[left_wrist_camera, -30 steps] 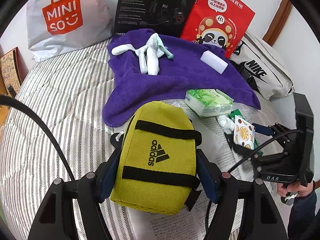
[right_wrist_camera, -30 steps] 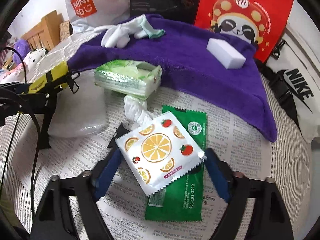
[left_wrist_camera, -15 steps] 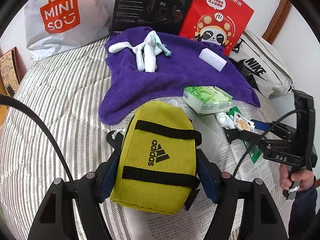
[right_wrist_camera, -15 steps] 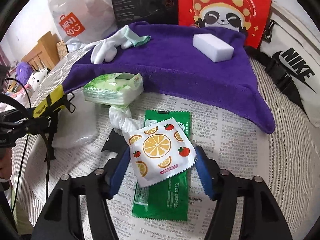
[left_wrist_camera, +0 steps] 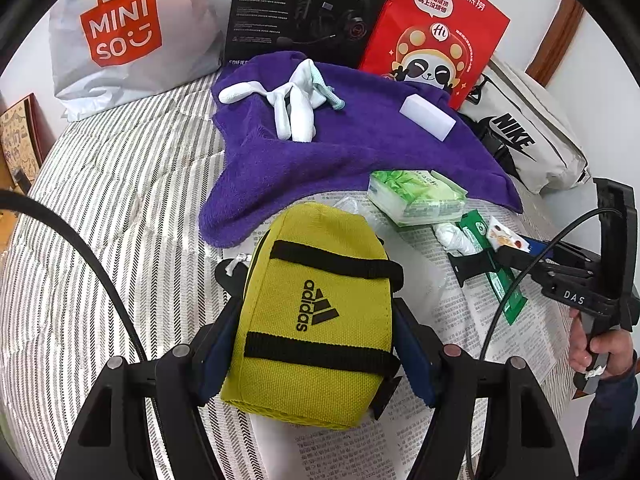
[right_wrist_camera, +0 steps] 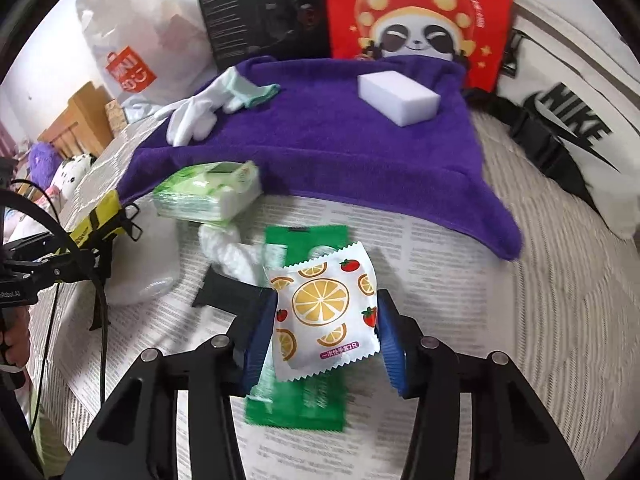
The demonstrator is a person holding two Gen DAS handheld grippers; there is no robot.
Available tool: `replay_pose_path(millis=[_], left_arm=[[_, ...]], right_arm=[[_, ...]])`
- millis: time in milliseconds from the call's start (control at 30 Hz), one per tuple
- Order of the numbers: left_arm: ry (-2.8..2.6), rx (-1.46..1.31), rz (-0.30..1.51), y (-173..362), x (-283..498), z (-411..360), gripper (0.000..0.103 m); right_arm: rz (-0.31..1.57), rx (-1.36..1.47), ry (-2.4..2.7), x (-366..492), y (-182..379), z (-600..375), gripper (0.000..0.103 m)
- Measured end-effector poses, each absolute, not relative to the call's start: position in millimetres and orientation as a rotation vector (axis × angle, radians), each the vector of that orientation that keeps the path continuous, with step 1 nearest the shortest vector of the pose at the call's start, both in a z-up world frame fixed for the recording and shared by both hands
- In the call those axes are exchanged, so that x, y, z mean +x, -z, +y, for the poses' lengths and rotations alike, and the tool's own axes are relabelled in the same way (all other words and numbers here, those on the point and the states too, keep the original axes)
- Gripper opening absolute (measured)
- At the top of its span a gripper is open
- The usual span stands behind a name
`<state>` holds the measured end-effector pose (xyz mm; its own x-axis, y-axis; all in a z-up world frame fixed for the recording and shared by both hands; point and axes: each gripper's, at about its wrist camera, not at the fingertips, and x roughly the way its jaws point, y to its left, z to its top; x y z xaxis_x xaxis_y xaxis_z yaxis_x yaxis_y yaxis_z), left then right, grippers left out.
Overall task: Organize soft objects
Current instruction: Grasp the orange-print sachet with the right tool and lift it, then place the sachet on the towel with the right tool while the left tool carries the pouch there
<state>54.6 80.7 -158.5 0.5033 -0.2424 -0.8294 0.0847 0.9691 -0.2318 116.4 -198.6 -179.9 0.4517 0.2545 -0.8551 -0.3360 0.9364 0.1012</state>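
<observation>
My left gripper [left_wrist_camera: 316,344] is shut on a yellow Adidas pouch [left_wrist_camera: 316,312] and holds it above the newspaper. My right gripper [right_wrist_camera: 324,316] is shut on a white sachet printed with orange slices [right_wrist_camera: 324,308], lifted over a green sachet [right_wrist_camera: 300,396]. The purple towel [left_wrist_camera: 360,148] lies at the back with white gloves [left_wrist_camera: 292,104] and a white sponge block [left_wrist_camera: 428,118] on it. A green tissue pack [left_wrist_camera: 416,196] sits at the towel's front edge, with a white cloth wad [right_wrist_camera: 228,252] next to it. The right gripper also shows in the left wrist view [left_wrist_camera: 500,256].
A Miniso bag [left_wrist_camera: 120,32], a black headset box [left_wrist_camera: 308,4], a red panda bag [left_wrist_camera: 436,32] and a white Nike bag [left_wrist_camera: 528,140] stand along the back. Newspaper [right_wrist_camera: 432,320] covers the striped bed [left_wrist_camera: 100,208]. A clear plastic bag [right_wrist_camera: 148,264] lies left of the sachets.
My right gripper has lifted the orange-slice sachet off the green sachet and moved toward the towel. The left gripper with the pouch has barely moved.
</observation>
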Motion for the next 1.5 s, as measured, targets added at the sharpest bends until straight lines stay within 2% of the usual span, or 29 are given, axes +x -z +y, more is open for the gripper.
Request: replay_pose_path(millis=[833,1500], left_arm=[[0.197,-0.180,0.946,120,61,86,0.070],[0.196,-0.136,0.942,108,119,80,0.070]], right_arm=[[0.997,-0.027,-0.324,133,145,-216,0.049],[0.994,-0.011,-0.318,218,143,-207,0.049]])
